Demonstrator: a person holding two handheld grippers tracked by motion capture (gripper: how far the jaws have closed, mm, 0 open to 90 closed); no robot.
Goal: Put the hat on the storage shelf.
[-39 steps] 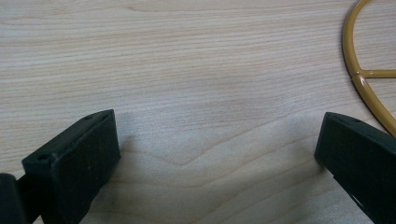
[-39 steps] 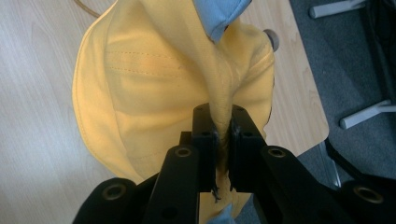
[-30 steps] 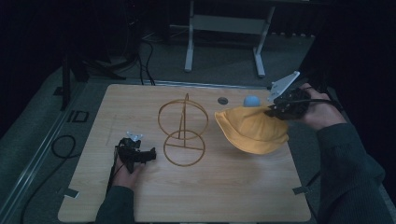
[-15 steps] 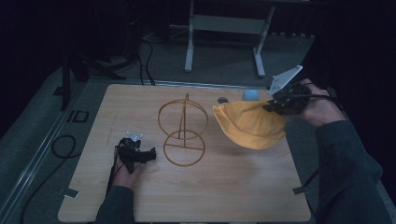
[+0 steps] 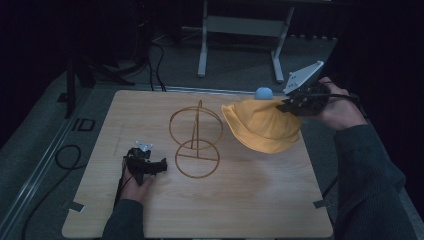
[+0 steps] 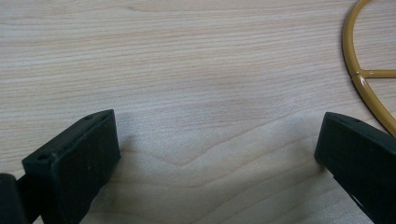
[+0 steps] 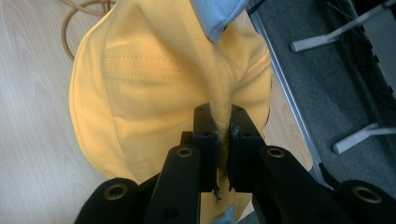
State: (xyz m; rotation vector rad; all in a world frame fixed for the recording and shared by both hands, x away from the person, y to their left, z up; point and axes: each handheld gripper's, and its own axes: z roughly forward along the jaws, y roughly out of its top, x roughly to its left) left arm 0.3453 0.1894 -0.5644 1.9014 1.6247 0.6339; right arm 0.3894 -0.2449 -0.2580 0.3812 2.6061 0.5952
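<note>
A yellow cloth hat (image 5: 264, 126) hangs above the table's right side, pinched at its edge by my right gripper (image 5: 292, 104). In the right gripper view the jaws clamp a fold of the hat (image 7: 154, 93) at the right gripper (image 7: 223, 128), and pale blue cloth (image 7: 217, 14) shows at the hat's top. A golden wire stand (image 5: 196, 139), with an upright ring over a flat round base, sits at the table's middle. My left gripper (image 5: 159, 166) rests on the table left of the stand, open and holding nothing, with the stand's base rim (image 6: 362, 77) ahead of its jaws.
The wooden table (image 5: 250, 200) has free surface in front and at the right. A pale blue round thing (image 5: 263, 92) shows just behind the hat at the back edge. A white metal frame (image 5: 240, 30) stands on the floor beyond the table.
My right gripper has lifted the hat off the table and carried it slightly left and up. The left gripper has not moved.
</note>
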